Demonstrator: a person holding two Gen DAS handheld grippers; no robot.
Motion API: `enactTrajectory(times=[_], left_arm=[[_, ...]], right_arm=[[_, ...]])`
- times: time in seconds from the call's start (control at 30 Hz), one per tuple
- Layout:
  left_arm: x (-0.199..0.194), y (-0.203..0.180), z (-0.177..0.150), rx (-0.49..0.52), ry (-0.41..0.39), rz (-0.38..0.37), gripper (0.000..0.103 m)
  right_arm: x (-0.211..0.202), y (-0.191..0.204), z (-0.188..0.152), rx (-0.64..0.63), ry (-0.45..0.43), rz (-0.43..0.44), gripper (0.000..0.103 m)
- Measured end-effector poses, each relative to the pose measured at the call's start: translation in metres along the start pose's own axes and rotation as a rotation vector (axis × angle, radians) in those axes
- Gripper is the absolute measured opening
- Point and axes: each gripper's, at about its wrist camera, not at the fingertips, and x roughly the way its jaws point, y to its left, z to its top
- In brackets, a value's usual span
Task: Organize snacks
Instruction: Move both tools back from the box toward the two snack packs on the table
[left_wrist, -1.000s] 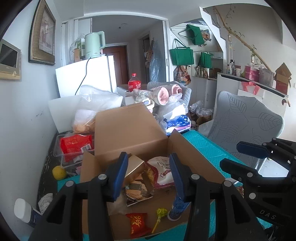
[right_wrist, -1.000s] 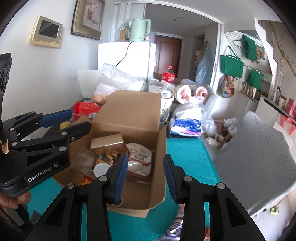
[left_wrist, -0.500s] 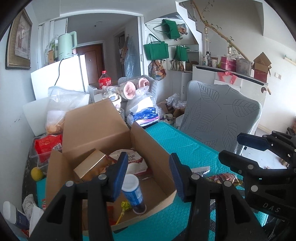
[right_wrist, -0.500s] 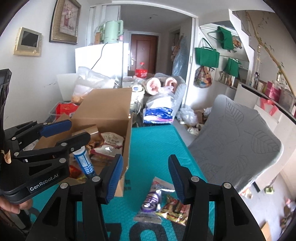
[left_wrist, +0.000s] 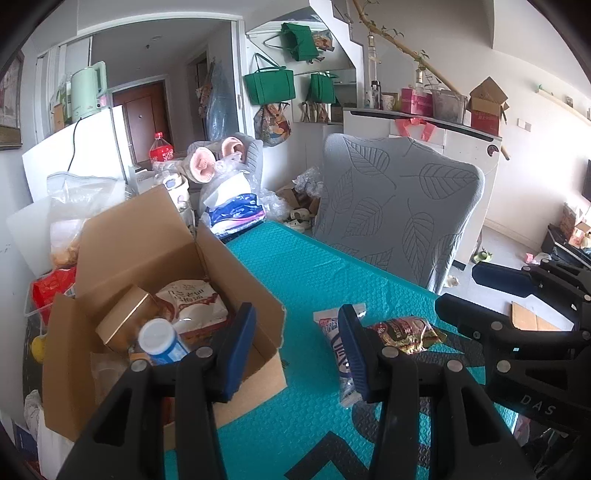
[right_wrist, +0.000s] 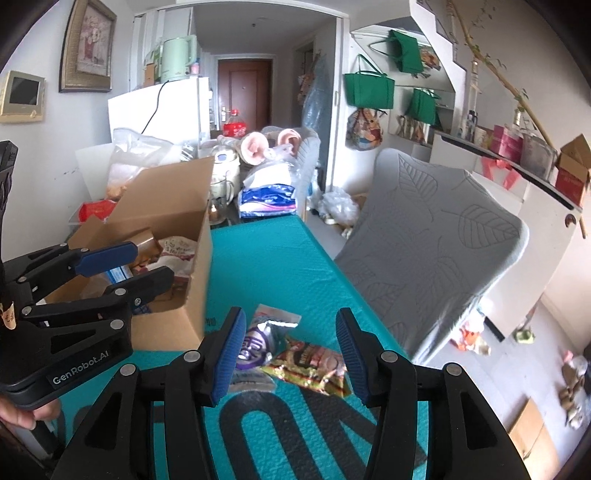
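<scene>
An open cardboard box (left_wrist: 236, 280) (right_wrist: 195, 258) stands on the teal table at the left, holding a gold box (left_wrist: 123, 319), a white snack bag (left_wrist: 192, 297) and a blue bottle with a white cap (left_wrist: 160, 341). Two snack packets lie on the mat to its right: a purple-and-white one (right_wrist: 255, 347) (left_wrist: 340, 354) and a brown-and-yellow one (right_wrist: 314, 367) (left_wrist: 404, 332). My left gripper (left_wrist: 299, 350) is open and empty, between the box's right wall and the packets. My right gripper (right_wrist: 290, 358) is open and empty, just above the two packets.
A grey leaf-patterned chair (left_wrist: 399, 210) (right_wrist: 436, 240) stands against the table's right edge. Clutter, a plastic tub (left_wrist: 44, 291) and a white fridge (left_wrist: 92, 147) lie behind and left of the box. The teal mat (left_wrist: 306, 273) stretches away behind the packets.
Both grippers have swung right, away from over the box toward the two packets on the mat. The blue bottle, earlier between the left fingers, now stands in the box.
</scene>
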Motion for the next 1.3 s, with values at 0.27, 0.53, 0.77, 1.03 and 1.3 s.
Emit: enactTrajectory(times=[0.27,0.53,0.77,1.03,1.3], left_arm=[[0.016,-0.012,-0.012,-0.012,0.047,-0.066,0.046],[0.035,-0.018,-0.026,-0.035,0.112,-0.084,0.046],[0.05,-0.02,-0.032,-0.064,0.156,-0.059,0.046],[0.05,-0.015,-0.036,-0.095,0.165,0.015,0.046],[0.067,-0.017,-0.036,-0.112,0.21,0.022,0.046]], right_arm=[[0.006,-0.019,-0.026,0.035,0.053,0.0,0.058],[0.023,-0.028,-0.044,0.041,0.095,0.041,0.068],[0.046,-0.039,-0.05,0.084,0.132,0.101,0.076],[0.08,-0.041,-0.038,0.084,0.15,0.105,0.084],[0.12,-0.04,-0.037,0.116,0.227,0.062,0.084]])
